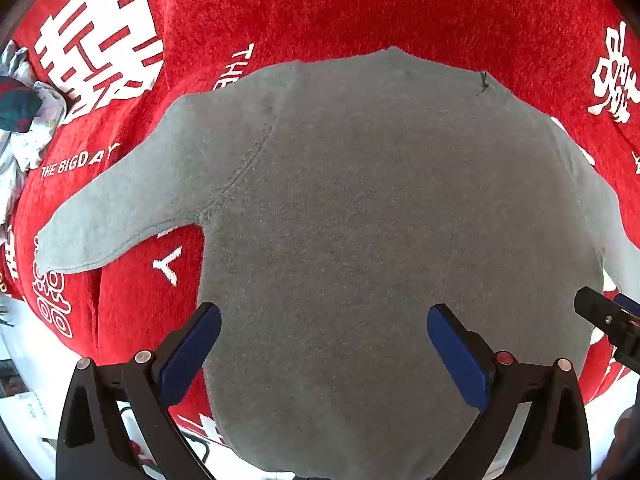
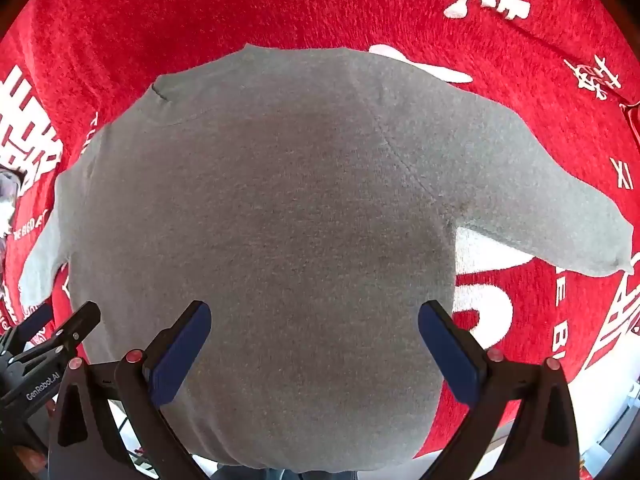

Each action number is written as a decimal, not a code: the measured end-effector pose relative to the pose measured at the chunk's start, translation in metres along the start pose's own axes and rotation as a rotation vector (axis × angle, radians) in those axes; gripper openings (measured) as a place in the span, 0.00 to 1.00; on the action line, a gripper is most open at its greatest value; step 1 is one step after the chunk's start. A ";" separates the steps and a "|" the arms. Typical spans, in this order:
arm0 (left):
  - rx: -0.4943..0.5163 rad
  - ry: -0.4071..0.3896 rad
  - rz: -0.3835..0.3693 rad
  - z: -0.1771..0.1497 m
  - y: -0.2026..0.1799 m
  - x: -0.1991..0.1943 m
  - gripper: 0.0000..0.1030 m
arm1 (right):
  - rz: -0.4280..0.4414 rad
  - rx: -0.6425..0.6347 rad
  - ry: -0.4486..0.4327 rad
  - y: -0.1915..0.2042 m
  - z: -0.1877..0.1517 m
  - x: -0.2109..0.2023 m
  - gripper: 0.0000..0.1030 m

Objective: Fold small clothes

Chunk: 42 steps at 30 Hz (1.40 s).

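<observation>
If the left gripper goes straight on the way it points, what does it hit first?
Most likely the gray sweater: the open left gripper points at its body, spread on the red blanket. How far off is unclear.

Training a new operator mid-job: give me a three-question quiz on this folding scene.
1. True or false: the left gripper is shut on the grey sweater.
2. The sweater lies on: A) bare wood B) a red cloth with white print C) a tray.
3. The sweater's sleeves are ____: folded in or spread out?

Key: 1 false, both the left and the right gripper are open and empty; 2 B; 3 spread out.
</observation>
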<state>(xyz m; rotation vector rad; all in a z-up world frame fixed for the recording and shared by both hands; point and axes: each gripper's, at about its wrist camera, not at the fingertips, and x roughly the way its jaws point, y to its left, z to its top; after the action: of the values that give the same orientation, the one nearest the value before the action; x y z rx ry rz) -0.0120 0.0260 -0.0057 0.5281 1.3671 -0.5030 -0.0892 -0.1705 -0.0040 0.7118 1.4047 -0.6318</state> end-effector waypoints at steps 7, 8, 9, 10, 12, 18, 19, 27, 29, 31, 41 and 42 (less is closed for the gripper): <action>-0.010 0.002 0.002 -0.001 0.004 0.001 1.00 | -0.004 -0.001 0.001 0.005 -0.001 0.000 1.00; -0.012 0.002 0.003 -0.001 0.005 0.001 1.00 | -0.002 0.000 0.002 0.005 -0.001 0.000 1.00; -0.013 0.002 0.004 -0.002 0.006 0.001 1.00 | -0.003 -0.001 0.002 0.006 -0.001 0.000 1.00; -0.014 0.003 0.004 -0.002 0.006 0.001 1.00 | -0.001 0.000 0.002 0.007 -0.002 0.000 1.00; -0.017 0.004 0.003 -0.002 0.008 0.001 1.00 | -0.002 -0.008 0.003 0.009 -0.001 0.001 1.00; -0.025 0.003 -0.004 -0.002 0.013 0.002 1.00 | -0.004 -0.027 -0.017 0.011 0.001 -0.002 1.00; -0.025 0.003 -0.005 -0.002 0.015 0.002 1.00 | -0.004 -0.029 -0.025 0.012 0.001 -0.003 1.00; -0.033 0.002 -0.007 -0.003 0.020 0.003 1.00 | 0.048 -0.033 -0.059 0.018 -0.001 -0.004 1.00; -0.033 0.002 -0.010 -0.004 0.022 0.002 1.00 | 0.044 -0.034 -0.042 0.020 -0.001 -0.004 1.00; -0.033 0.001 -0.012 -0.004 0.024 0.002 1.00 | 0.045 -0.036 -0.043 0.022 -0.002 -0.004 1.00; -0.048 -0.002 -0.019 -0.004 0.041 0.006 1.00 | 0.013 -0.047 -0.052 0.034 -0.003 -0.004 1.00; -0.050 -0.002 -0.021 -0.004 0.042 0.007 1.00 | 0.013 -0.049 -0.052 0.036 -0.003 -0.004 1.00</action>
<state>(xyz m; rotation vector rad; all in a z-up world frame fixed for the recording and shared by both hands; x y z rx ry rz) 0.0123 0.0611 -0.0104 0.4724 1.3807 -0.4845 -0.0642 -0.1448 0.0024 0.6609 1.3627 -0.6001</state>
